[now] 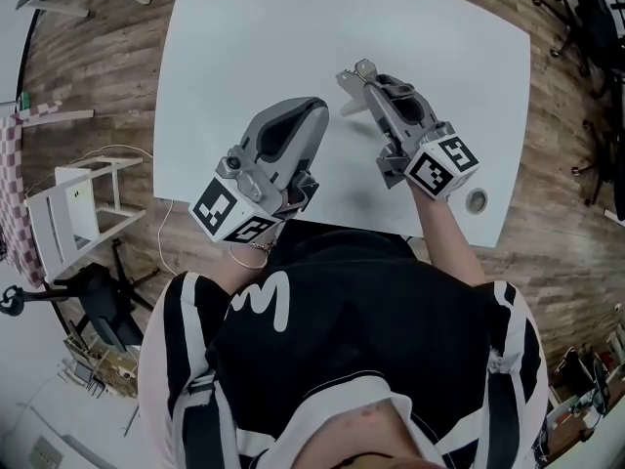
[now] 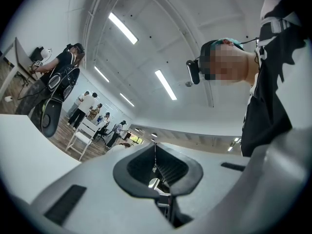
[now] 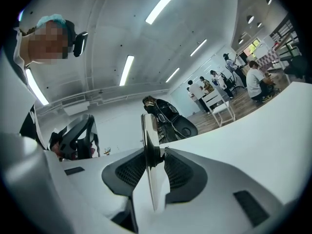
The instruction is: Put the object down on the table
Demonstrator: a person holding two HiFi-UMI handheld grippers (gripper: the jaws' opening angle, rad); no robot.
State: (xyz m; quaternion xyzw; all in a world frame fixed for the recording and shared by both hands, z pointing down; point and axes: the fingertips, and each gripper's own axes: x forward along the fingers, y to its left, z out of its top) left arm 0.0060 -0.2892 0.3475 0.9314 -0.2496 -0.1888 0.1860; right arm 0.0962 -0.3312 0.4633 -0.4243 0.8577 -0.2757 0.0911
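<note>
A thin, flat, silvery-white object (image 1: pixel 354 88) sticks out of my right gripper (image 1: pixel 376 78), held a little above the white table (image 1: pixel 244 37) near its middle. In the right gripper view the object (image 3: pixel 149 169) shows edge-on and upright, with the pads of my right gripper (image 3: pixel 155 155) pressed on both of its faces. My left gripper (image 1: pixel 314 106) hovers to the left of it over the table's front half. In the left gripper view the jaws of my left gripper (image 2: pixel 155 152) meet along a seam with nothing between them.
A small round ring-like thing (image 1: pixel 476 200) lies near the table's front right corner. A white chair (image 1: pixel 78 203) stands on the wooden floor to the left, dark office chairs (image 1: pixel 596 18) at the right. Several people (image 3: pixel 209 89) stand far off.
</note>
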